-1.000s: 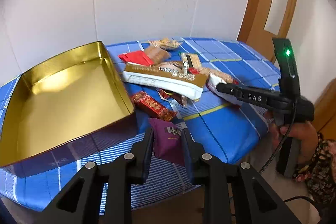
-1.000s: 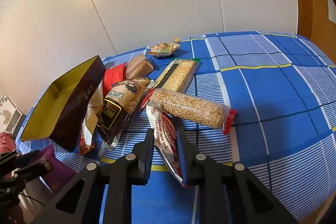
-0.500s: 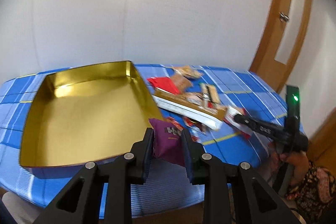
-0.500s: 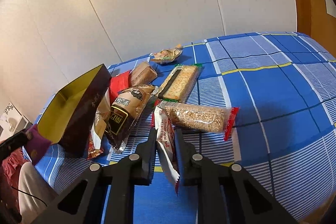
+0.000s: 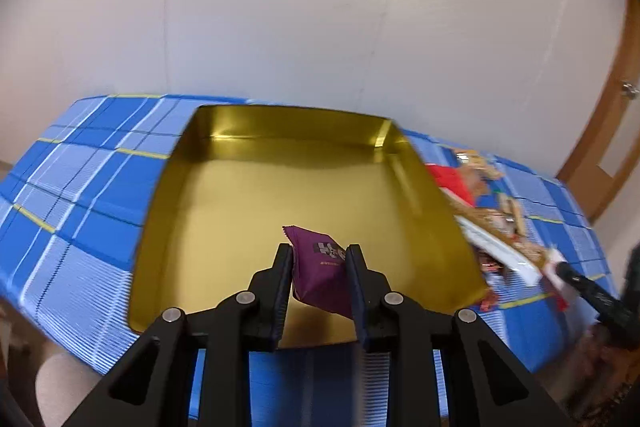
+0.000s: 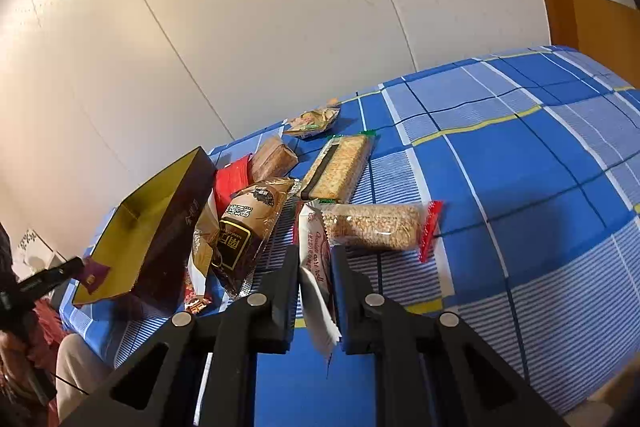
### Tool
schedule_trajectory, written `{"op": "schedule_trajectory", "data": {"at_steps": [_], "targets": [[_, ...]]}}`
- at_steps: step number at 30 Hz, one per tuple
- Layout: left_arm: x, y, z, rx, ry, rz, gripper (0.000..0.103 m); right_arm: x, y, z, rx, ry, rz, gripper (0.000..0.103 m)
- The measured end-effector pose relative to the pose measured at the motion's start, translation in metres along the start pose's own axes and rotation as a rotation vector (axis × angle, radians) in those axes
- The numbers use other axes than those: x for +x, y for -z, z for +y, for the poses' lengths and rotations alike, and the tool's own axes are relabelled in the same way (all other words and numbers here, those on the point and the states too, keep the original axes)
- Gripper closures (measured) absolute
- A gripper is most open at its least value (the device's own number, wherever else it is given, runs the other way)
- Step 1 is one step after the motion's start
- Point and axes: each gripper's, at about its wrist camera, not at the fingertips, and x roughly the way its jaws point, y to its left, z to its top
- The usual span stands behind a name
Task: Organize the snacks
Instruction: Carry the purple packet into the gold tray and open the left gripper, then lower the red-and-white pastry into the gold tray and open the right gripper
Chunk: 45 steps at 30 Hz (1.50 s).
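Observation:
My left gripper [image 5: 319, 253] is shut on a purple snack packet [image 5: 320, 269] and holds it over the near part of the gold tin [image 5: 224, 211], whose inside is bare. In the right wrist view the same tin [image 6: 156, 227] stands at the left with the purple packet [image 6: 95, 273] over its near corner. My right gripper [image 6: 316, 255] is shut on a white and red cake roll wrapper [image 6: 316, 267], held upright just in front of a clear grain bar pack [image 6: 376, 226] with red ends.
A pile of snacks lies right of the tin on the blue checked tablecloth [image 6: 540, 187]: a brown bread pack [image 6: 246, 227], a cracker pack [image 6: 340, 167], a red packet [image 6: 232, 179], a small brown pack [image 6: 274, 159], a small foil packet [image 6: 314, 118]. A wooden door [image 5: 616, 99] stands at the right.
My left gripper carried the purple packet leftward, from the table's front edge to above the tin. My right gripper closed tighter on the cake roll wrapper and lifted it upright.

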Motion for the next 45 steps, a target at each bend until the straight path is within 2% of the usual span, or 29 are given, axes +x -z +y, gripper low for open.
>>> {"op": "schedule_trajectory", "data": {"at_steps": [8,11,17,21,24,29,36,40,45], "targets": [[0.014,0.006,0.028,-0.020,-0.122,-0.003,0.076,-0.004,0.000,0.001,0.002,0.017,-0.017,0.088],[0.016,0.009,0.034,-0.025,-0.189,-0.004,0.074,-0.008,-0.001,0.001,0.005,0.012,-0.037,0.088],[0.008,0.016,0.036,-0.031,-0.238,-0.023,0.073,-0.006,-0.002,0.004,0.013,0.051,-0.023,0.088],[-0.008,0.023,0.023,0.006,-0.274,-0.085,0.058,-0.003,0.000,0.017,-0.031,0.131,-0.005,0.088],[-0.021,0.030,0.014,0.035,-0.277,-0.126,0.056,-0.001,0.001,0.032,-0.083,0.161,0.002,0.088],[-0.027,0.036,0.009,0.044,-0.262,-0.126,0.056,-0.007,-0.003,0.067,-0.176,0.157,-0.028,0.088],[-0.032,0.050,0.007,0.043,-0.239,-0.115,0.056,-0.008,-0.013,0.126,-0.273,0.053,-0.052,0.088],[-0.033,0.059,0.004,0.052,-0.223,-0.105,0.056,0.007,-0.011,0.156,-0.300,-0.018,-0.010,0.088],[-0.033,0.067,-0.001,0.075,-0.214,-0.097,0.056,0.033,-0.001,0.189,-0.350,-0.061,0.052,0.088]]}}
